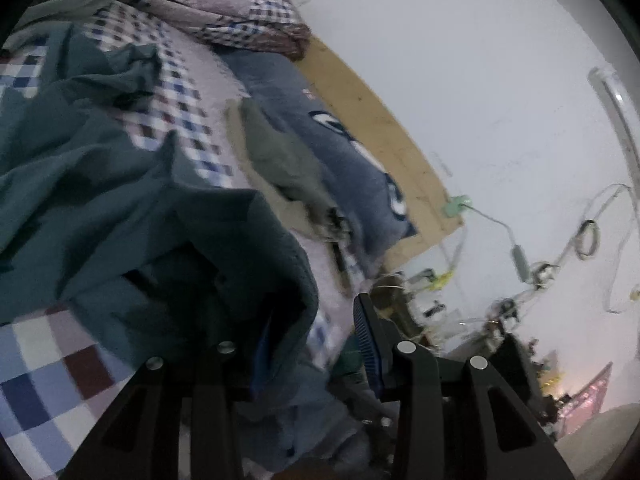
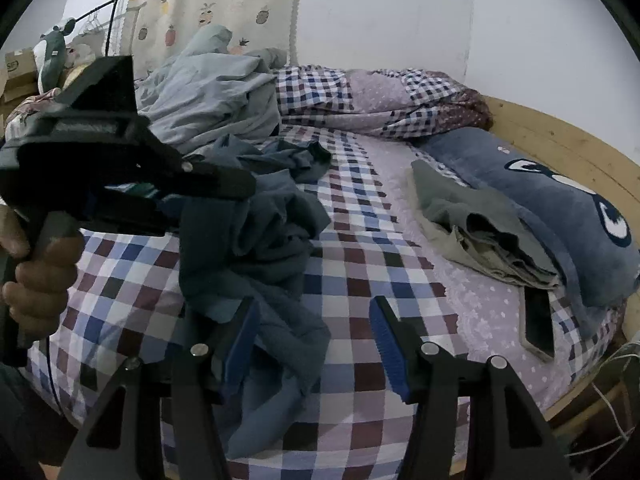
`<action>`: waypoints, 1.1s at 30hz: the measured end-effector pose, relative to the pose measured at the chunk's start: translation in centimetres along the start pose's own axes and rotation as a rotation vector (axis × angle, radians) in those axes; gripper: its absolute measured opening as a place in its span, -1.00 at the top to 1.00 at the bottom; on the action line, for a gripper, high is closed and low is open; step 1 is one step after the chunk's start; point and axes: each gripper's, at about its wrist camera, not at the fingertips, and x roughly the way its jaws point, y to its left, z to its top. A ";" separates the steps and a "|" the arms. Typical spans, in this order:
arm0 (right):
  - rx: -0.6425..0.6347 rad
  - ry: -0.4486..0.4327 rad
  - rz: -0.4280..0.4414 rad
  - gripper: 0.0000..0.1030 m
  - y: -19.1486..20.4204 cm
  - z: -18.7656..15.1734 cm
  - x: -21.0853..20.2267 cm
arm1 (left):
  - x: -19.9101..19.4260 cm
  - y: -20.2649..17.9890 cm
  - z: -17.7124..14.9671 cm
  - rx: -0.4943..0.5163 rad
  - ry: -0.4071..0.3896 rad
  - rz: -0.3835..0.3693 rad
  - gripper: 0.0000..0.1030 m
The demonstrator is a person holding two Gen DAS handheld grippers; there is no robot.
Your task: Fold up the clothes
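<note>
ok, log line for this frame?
stage: pickup | left gripper: open, at blue garment | right gripper: open, over garment | bed

No text can be read in either view. The cardboard box point(image 2: 16, 65) at the far left of the right wrist view carries a small printed mark, too blurred to make out.

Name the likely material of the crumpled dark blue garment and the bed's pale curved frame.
Crumpled dark blue garment: soft matte woven or knit cloth, probably cotton; it creases and drapes limply. Pale curved bed frame: unpainted light wood, likely pine; grain lines and knots show.
</note>
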 end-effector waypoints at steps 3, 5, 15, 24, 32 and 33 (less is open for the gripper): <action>-0.016 0.007 0.020 -0.17 0.3 -0.1 0.1 | -0.6 0.7 0.1 -0.021 -0.019 0.023 0.23; -0.036 0.018 0.041 -0.17 0.7 -0.2 0.2 | -0.8 0.9 0.1 -0.023 -0.021 0.036 0.21; -0.132 0.108 0.040 0.52 2.1 -1.2 1.8 | 0.6 1.0 -1.8 0.040 0.124 0.115 0.00; -0.026 0.057 0.145 0.92 0.5 -0.4 0.4 | 0.0 1.2 -2.0 -0.010 0.115 0.016 0.00; 0.148 0.013 0.253 0.92 -1.9 0.7 -0.9 | -0.1 0.3 -2.7 -0.011 0.150 -0.064 0.00; 0.172 0.012 0.265 0.92 -2.2 0.8 -1.0 | -0.1 0.3 -2.8 -0.013 0.156 -0.065 0.00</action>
